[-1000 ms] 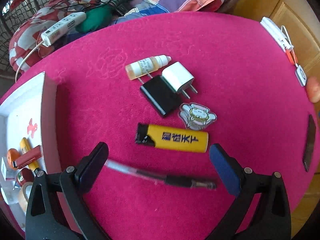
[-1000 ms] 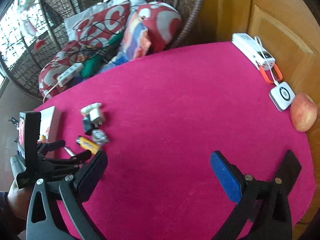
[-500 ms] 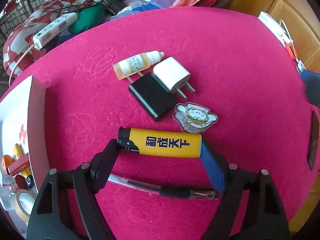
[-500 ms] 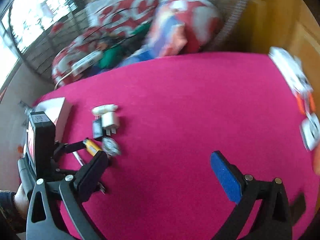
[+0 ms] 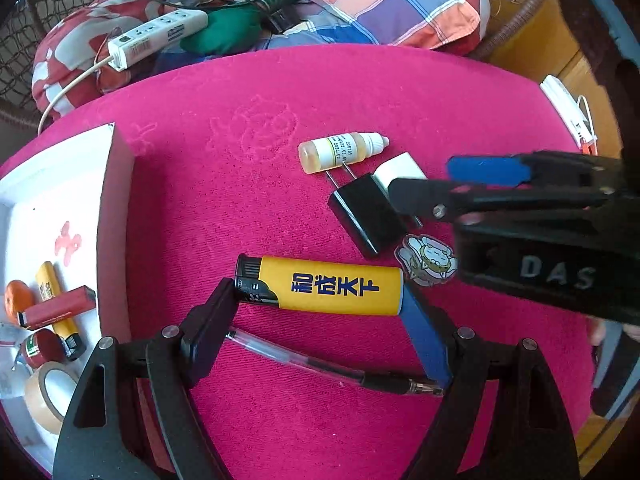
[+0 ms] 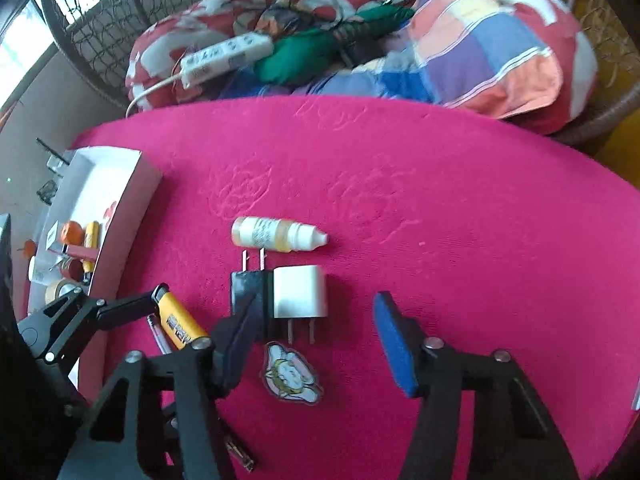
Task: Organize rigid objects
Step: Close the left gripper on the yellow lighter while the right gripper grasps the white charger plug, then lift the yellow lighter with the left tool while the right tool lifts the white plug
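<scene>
- The white tray [image 5: 60, 176] sits at the far left of the pink-covered table [image 5: 248, 208]; it already holds a small yellow lighter, a red case, a roll of tape and an orange thing.
- The left gripper [image 5: 320, 300] has its jaws clamped end to end on the yellow lighter [image 5: 328, 288]: the black pad presses the black cap end, the blue pad the flat bottom. The lighter's long axis runs left to right, straight across the gap between the jaws.
- The lighter is broad, yellow-bodied, with dark blue characters along its side and a black head at its left end. It lies flat on the table, right of the tray.
- A clear pen [image 5: 332, 368] lies just nearer than the lighter, roughly parallel to it and under the left gripper.
- My guess is that the coming move is a lift and a carry left to the tray, so the tray's wall must be cleared.
- Farther right, the black charger [image 6: 246, 292] and white charger [image 6: 300, 292] lie side by side, with a dropper bottle [image 6: 276, 236] beyond them and a cartoon sticker [image 6: 292, 378] nearer.
- The right gripper [image 6: 316, 336] straddles the chargers; its jaws are closing and not yet pressing on either.
</scene>
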Demonstrator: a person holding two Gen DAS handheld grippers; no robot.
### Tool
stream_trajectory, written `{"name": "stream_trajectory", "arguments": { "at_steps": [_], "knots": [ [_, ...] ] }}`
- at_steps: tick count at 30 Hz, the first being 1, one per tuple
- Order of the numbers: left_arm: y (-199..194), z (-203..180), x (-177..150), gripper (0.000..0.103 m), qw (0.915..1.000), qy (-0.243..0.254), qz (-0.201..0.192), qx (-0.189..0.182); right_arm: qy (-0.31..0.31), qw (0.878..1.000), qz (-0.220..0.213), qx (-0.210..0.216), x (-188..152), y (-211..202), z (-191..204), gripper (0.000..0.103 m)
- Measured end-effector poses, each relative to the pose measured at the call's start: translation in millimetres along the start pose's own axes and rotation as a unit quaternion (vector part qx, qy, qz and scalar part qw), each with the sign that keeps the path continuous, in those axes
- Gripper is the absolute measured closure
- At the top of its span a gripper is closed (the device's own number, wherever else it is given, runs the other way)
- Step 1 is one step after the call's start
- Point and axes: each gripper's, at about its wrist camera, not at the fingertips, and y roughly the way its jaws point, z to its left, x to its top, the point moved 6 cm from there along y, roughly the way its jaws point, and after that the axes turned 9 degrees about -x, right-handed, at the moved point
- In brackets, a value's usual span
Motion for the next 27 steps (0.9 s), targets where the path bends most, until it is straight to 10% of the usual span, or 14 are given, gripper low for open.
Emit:
{"name": "stream_trajectory", "arguments": {
  "at_steps": [6, 18, 27],
  "knots": [
    [2, 6, 0, 0.021, 1.0, -0.004, 0.002, 0.003, -0.013, 1.0, -0.002, -0.012, 6, 3, 3, 0.077],
    [2, 10, 3, 0.021, 0.9998, -0.017, -0.004, 0.013, -0.069, 0.997, 0.009, -0.031, 6, 18, 17, 0.077],
    [-56, 4, 17, 0.021, 0.9966, -0.029, -0.077, 0.007, 0.001, 0.999, -0.051, 0.001, 8, -37, -6, 0.077]
  ]
}}
